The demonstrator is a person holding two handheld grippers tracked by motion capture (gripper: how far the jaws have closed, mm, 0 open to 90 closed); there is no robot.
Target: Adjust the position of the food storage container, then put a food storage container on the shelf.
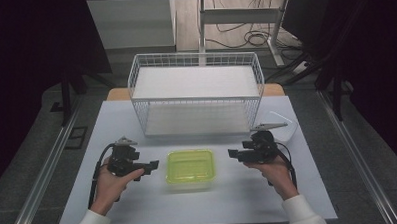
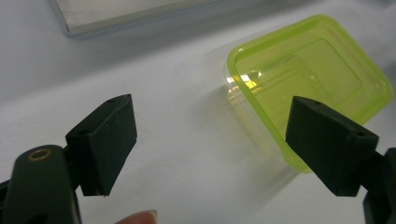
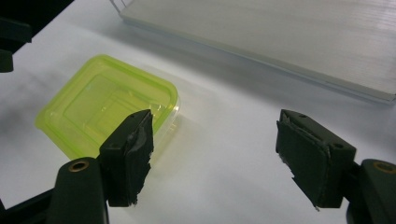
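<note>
Yellow-green lidded container [image 1: 190,167] sits near the table's [image 1: 119,205] front edge, its near corner hidden behind the left gripper's [image 2: 210,144] spread jaws; right gripper [image 3: 215,154] likewise gapes, empty.

High view above, facing forward-down, both gripper views close (flanking), all sharing the green container [image 1: 190,166].

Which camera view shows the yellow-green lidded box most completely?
The high view: the whole yellow-green box lies unobstructed on the table, between both tongs. In the left gripper view, a black jaw hides its near corner. In the right gripper view, a jaw covers part of its near edge.
</note>
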